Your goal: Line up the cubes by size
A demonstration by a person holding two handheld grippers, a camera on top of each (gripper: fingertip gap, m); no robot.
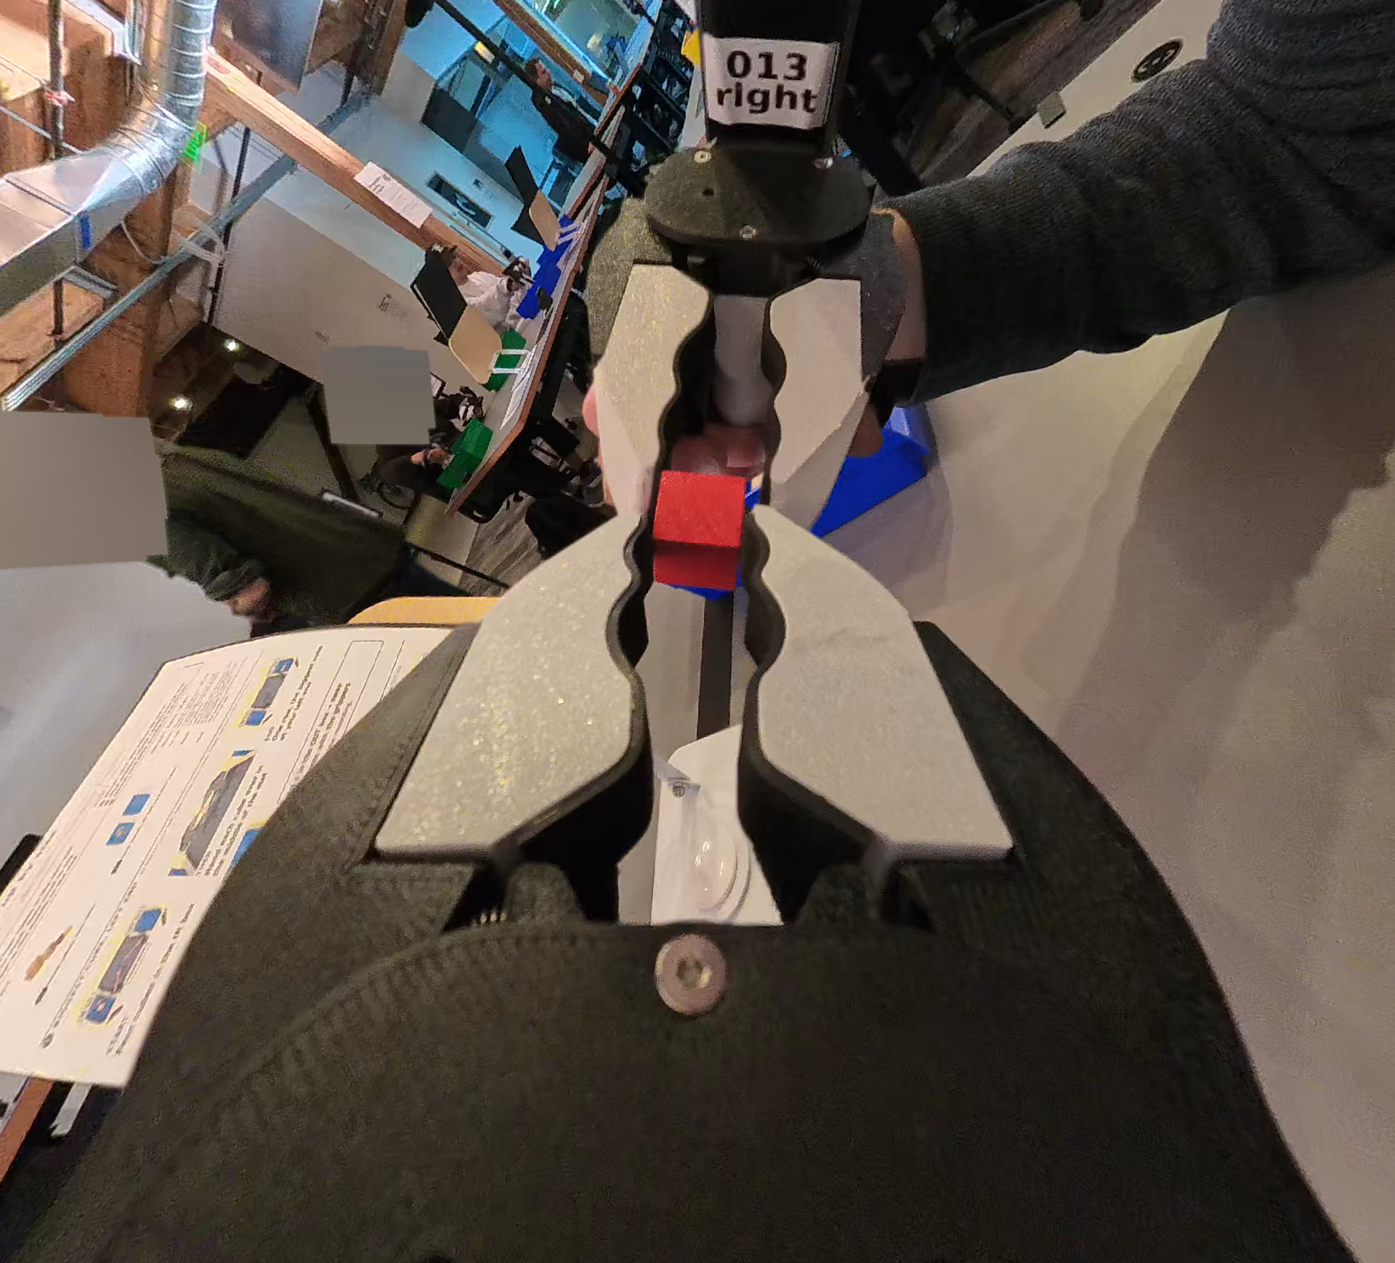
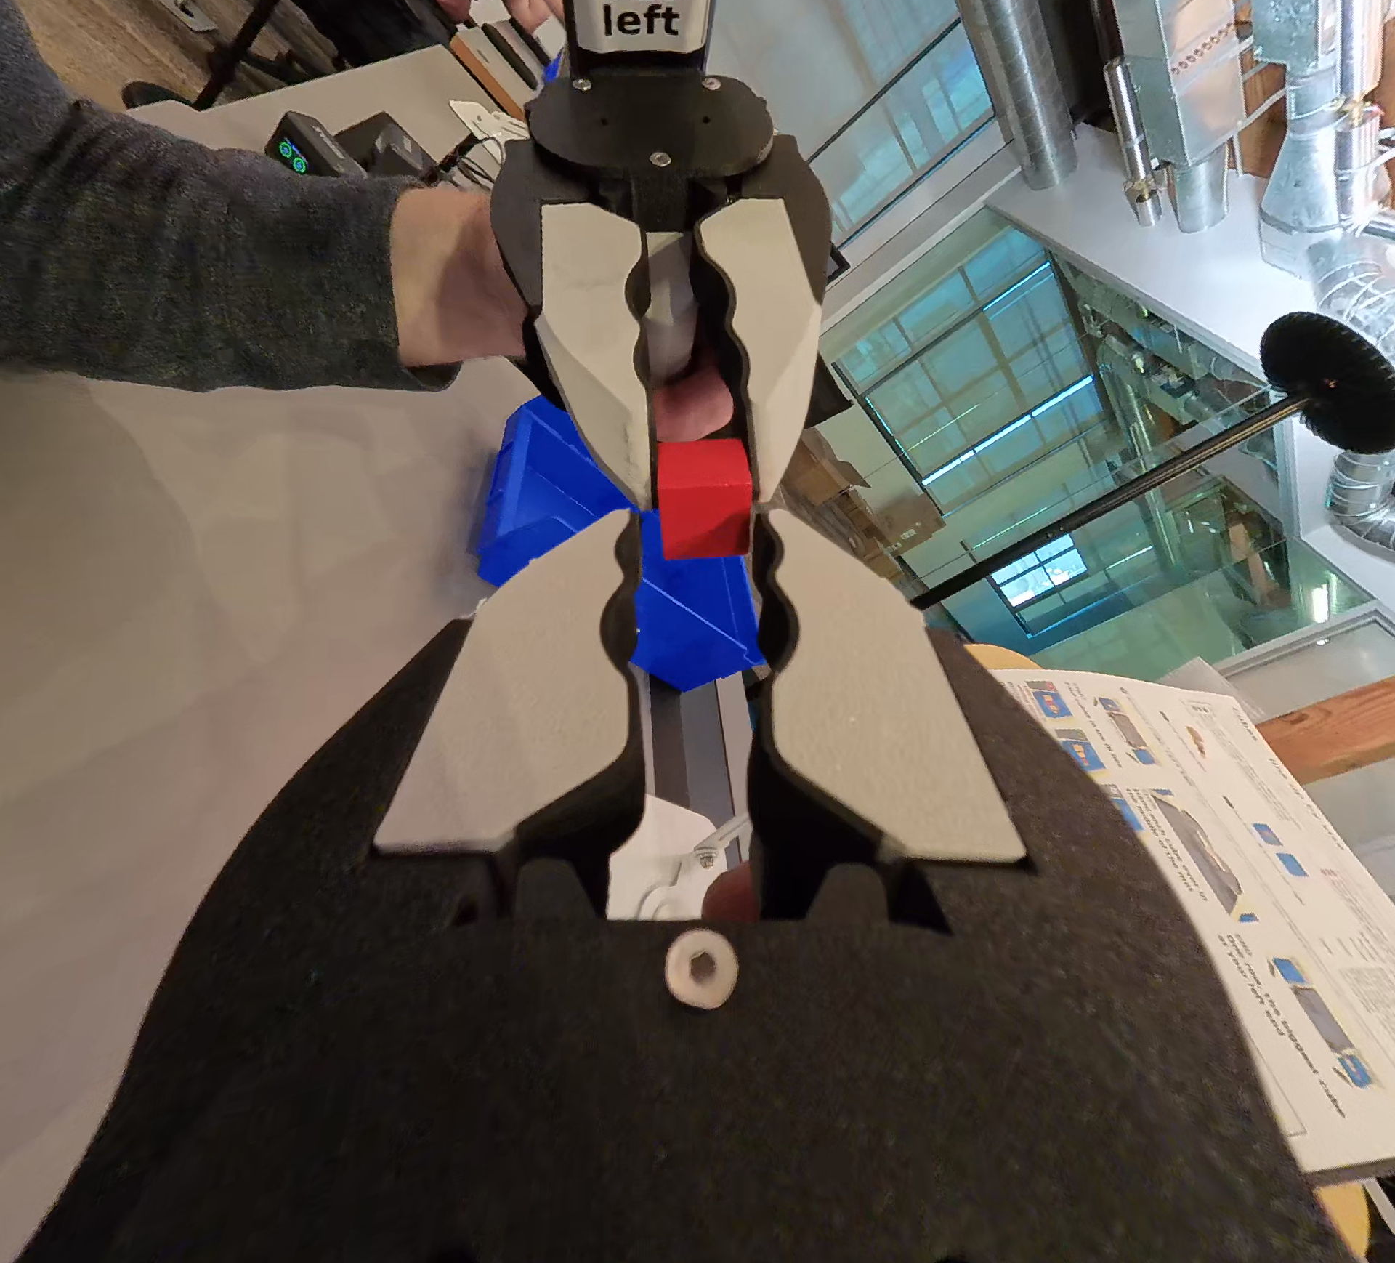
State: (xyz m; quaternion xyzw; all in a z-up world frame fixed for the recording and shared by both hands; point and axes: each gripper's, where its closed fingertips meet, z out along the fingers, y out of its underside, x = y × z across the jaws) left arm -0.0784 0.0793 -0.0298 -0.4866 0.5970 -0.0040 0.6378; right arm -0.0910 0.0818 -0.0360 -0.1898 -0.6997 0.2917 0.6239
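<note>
A small red cube (image 1: 698,509) is held in the air between my two grippers, which face each other tip to tip. My left gripper (image 1: 698,536) is shut on the red cube, with both pads pressed on its sides. In the right wrist view the cube (image 2: 702,509) sits at the tips of the left gripper (image 2: 702,472). My right gripper (image 2: 698,536) stands around the same cube with its jaws open. A strip of blue shows between its left pad (image 2: 630,540) and the cube. A blue bin (image 2: 543,494) lies on the table behind the cube.
The pale grey table (image 2: 226,547) runs under both grippers. A printed instruction sheet (image 1: 151,811) lies at its edge and also shows in the right wrist view (image 2: 1208,849). A person's sleeved arm (image 1: 1132,207) holds the right gripper. Other desks and people are far behind. The tips of both grippers are at nearly the same place.
</note>
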